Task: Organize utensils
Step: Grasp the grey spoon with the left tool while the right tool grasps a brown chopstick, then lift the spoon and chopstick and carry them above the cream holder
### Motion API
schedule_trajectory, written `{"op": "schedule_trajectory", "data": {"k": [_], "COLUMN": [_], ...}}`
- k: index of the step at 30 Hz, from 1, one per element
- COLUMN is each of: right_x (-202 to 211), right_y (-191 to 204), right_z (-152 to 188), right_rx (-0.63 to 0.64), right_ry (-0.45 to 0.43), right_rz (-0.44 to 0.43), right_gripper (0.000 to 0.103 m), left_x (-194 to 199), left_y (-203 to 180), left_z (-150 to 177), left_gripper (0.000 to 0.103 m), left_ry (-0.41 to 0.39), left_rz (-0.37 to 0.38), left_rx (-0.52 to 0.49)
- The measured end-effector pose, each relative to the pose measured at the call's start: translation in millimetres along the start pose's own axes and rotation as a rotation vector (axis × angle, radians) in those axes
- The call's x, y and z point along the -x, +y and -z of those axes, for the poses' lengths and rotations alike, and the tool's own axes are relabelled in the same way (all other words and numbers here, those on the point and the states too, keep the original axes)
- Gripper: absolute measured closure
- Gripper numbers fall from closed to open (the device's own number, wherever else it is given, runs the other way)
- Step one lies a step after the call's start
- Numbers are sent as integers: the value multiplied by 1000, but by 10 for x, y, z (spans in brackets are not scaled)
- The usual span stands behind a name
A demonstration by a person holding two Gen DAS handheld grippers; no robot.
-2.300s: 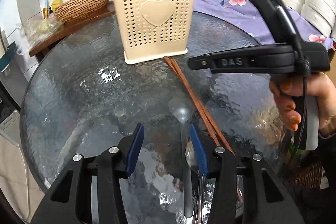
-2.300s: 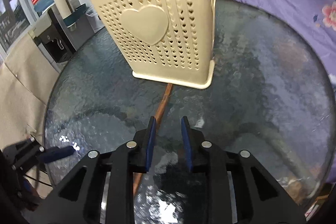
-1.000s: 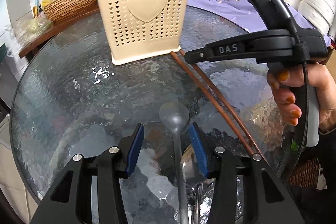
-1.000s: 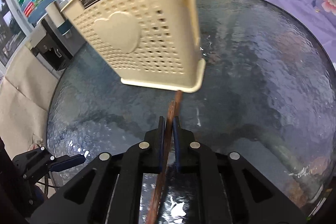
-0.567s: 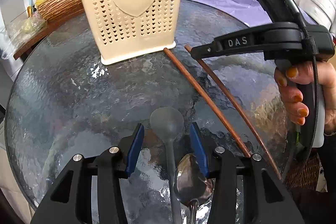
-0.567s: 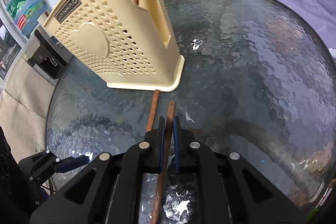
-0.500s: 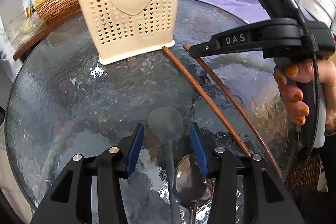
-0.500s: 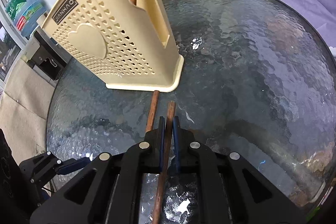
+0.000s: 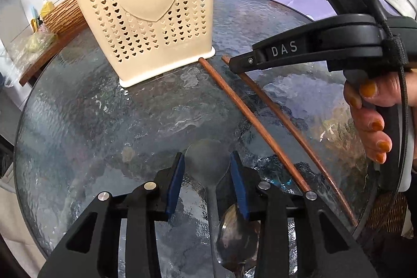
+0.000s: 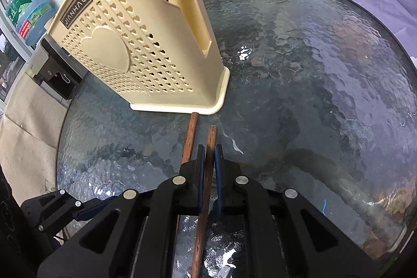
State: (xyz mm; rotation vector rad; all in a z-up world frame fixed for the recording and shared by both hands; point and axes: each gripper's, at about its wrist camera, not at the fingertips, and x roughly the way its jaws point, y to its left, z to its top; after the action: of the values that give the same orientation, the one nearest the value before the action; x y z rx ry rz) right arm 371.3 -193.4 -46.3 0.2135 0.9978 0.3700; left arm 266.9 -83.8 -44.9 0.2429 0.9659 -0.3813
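The right tool (image 10: 207,159) is clamped tight on one wooden chopstick (image 10: 211,140), whose far tip sits just short of the cream utensil holder (image 10: 146,48) on the glass bench (image 10: 312,69). A second chopstick (image 10: 189,137) lies just left of it. The left tool (image 9: 207,168), jaws closing, straddles a translucent spoon (image 9: 207,163) without pressing it yet; a metal spoon (image 9: 235,236) lies nearer. This looks like the pick-up step; next, lift each piece and lower it into the holder's open top.
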Motion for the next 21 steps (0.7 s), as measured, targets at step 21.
{"op": "schedule_trajectory", "data": {"k": [21], "right_x": [1255], "right_y": [329], "right_z": [-69], "right_rx": [147], "right_ry": [-349], "right_rz": [-140], "right_gripper": [95], "left_x": [791], "left_y": [419], "left_z": [-130], "left_gripper": [68], "left_ry": [-302], "left_rz": [-28], "left_rx": [161]}}
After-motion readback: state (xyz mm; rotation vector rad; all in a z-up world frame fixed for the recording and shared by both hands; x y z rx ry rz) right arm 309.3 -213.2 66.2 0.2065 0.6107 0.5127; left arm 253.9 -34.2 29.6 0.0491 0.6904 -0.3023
